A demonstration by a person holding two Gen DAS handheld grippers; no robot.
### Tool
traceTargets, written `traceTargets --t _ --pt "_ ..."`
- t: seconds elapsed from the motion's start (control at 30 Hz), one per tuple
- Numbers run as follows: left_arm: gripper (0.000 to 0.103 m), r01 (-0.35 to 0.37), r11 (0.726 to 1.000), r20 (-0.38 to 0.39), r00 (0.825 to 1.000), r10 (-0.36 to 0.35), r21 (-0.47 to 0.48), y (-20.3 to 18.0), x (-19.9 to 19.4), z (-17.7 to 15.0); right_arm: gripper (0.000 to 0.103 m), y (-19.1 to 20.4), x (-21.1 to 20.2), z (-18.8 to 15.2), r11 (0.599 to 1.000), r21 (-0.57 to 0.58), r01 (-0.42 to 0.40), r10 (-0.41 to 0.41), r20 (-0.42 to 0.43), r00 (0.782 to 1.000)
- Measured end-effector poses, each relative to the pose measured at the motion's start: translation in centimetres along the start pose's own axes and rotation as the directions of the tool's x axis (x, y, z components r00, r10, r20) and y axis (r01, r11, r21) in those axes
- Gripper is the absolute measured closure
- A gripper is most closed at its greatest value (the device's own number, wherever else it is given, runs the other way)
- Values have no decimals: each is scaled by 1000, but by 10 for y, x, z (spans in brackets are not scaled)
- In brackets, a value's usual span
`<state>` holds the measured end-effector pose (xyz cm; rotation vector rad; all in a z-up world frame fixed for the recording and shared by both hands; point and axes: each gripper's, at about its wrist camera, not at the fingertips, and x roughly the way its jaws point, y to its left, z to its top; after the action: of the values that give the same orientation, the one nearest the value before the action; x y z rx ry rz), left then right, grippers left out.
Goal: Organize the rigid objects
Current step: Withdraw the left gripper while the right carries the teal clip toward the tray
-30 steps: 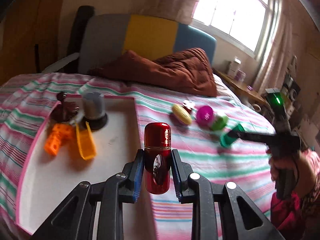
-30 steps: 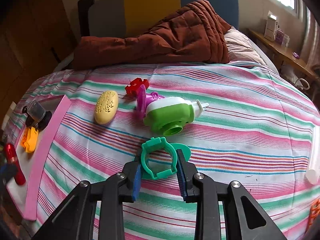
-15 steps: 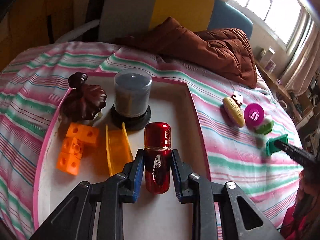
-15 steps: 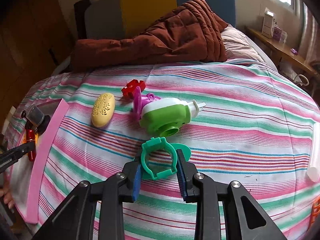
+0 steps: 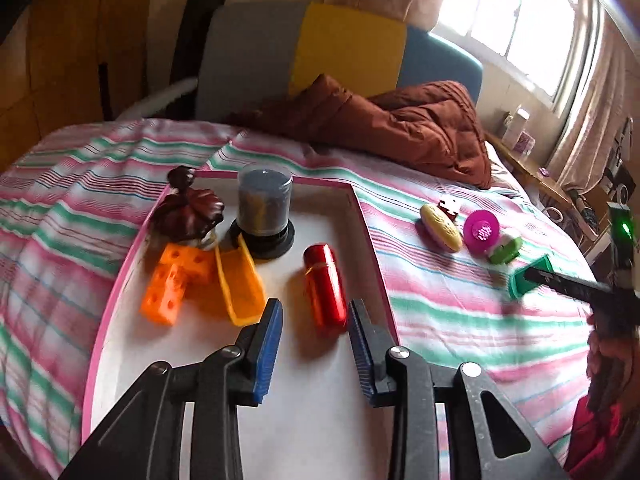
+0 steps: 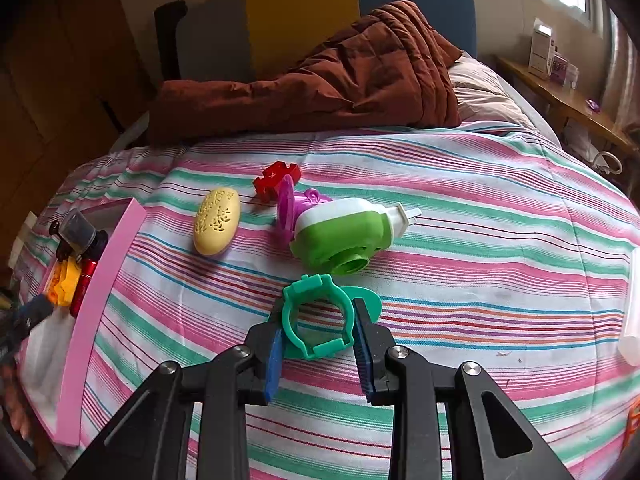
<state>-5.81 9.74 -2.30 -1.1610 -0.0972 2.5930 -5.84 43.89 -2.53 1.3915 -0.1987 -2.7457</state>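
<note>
Glossy red metal cylinder [image 5: 325, 289] — lay on its side in pink-rimmed white tray [image 5: 370, 240], beside orange scoop [image 5: 239, 288]. Left gripper [image 5: 314, 322] opening, cylinder released; right gripper [image 6: 318, 330] clamped on teal plastic ring [image 6: 316, 316], bedspread side of tray. Risk — cylinder rolling if nudged.

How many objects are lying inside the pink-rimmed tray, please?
5: brown figurine back left, grey-lidded jar beside it, orange block, yellow scoop, red metal canister. Others may hide.
</note>
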Motion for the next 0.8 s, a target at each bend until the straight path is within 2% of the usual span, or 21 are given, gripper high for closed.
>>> traceTargets --t 0.3,0.53,0.7,0.8 --pt "70 -20 999 26 999 19 45 3 -21 -25 72 4 -1 -1 1000 4 -29 29 17 999" --pt "70 -1 997 25 1000 -1 78 -1 -28 -36 72 20 -9 -3 995 -49 -82 86 72 994" --pt "70 3 994 11 1000 -4 105 -1 -33 -44 72 34 -10 -3 992 -96 -77 84 67 994" --pt "70 -5 993 15 1000 3 115 3 -37 -47 72 49 -16 1 988 -109 -113 120 59 991"
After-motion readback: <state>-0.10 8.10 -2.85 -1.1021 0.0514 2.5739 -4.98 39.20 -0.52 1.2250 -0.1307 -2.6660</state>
